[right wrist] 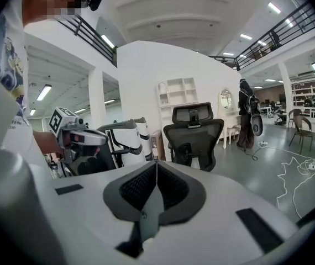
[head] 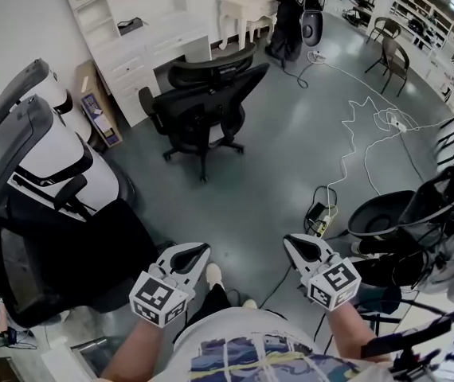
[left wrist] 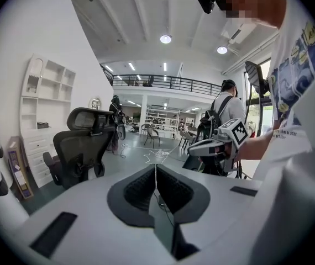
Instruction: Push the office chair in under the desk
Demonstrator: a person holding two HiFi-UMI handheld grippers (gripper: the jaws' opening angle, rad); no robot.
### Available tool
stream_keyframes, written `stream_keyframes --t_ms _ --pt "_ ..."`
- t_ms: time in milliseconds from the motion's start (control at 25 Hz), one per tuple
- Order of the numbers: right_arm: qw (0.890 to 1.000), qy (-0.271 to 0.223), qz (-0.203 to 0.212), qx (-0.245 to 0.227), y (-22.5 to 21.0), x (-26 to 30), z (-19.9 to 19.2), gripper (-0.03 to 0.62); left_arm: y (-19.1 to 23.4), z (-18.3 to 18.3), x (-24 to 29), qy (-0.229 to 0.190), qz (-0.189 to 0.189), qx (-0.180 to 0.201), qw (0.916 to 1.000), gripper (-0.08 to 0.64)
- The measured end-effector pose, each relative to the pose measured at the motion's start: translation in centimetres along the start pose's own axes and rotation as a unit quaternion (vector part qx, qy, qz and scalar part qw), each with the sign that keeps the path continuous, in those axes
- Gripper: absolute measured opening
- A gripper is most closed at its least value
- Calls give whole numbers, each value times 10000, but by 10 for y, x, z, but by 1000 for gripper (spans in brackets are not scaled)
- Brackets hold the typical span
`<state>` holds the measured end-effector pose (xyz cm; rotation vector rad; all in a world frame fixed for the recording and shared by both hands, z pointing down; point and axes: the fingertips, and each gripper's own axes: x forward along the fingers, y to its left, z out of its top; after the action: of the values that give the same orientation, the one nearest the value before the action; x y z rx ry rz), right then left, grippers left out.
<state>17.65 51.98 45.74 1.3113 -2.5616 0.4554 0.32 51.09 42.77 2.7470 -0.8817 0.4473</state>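
The black mesh office chair (head: 203, 106) stands on the grey floor, out from the white desk with drawers (head: 151, 42), its back turned toward me. Both grippers are held low in front of my body, well short of the chair and touching nothing. My left gripper (head: 199, 251) is shut and empty, and so is my right gripper (head: 291, 241). The left gripper view has the chair (left wrist: 83, 148) at the left, beyond the closed jaws (left wrist: 156, 167). In the right gripper view the chair (right wrist: 193, 134) is straight ahead of the closed jaws (right wrist: 156, 167).
Two black-and-white chairs (head: 44, 157) and a black mesh one crowd my left side. White cables (head: 370, 126) and a power strip (head: 318, 217) lie on the floor at right, near dark round chairs (head: 402, 213). A cardboard box (head: 95, 102) leans by the desk. A person with a backpack (head: 291, 14) stands far back.
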Motion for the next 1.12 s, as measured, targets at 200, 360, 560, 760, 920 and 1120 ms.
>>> stream_keyframes --t_ms 200,360,560,760,920,1120 --pt "9992 -153 -327 189 -28 54 33 100 70 24 18 -147 -15 101 9998 17" --pt "9972 -264 -650 259 -46 95 57 201 117 29 25 -158 -44 116 9998 64" --pt "9947 -356 -860 429 -67 146 75 245 173 24 34 -33 102 3 9999 103" --pt "9960 -374 -775 251 -98 192 97 265 215 21 55 6 347 -240 9991 134" --pt "9973 -480 -539 135 -131 237 122 279 249 31 81 59 635 -356 9973 152" --pt "9981 -550 -260 74 -165 288 159 295 281 56 111 99 991 -245 9947 161"
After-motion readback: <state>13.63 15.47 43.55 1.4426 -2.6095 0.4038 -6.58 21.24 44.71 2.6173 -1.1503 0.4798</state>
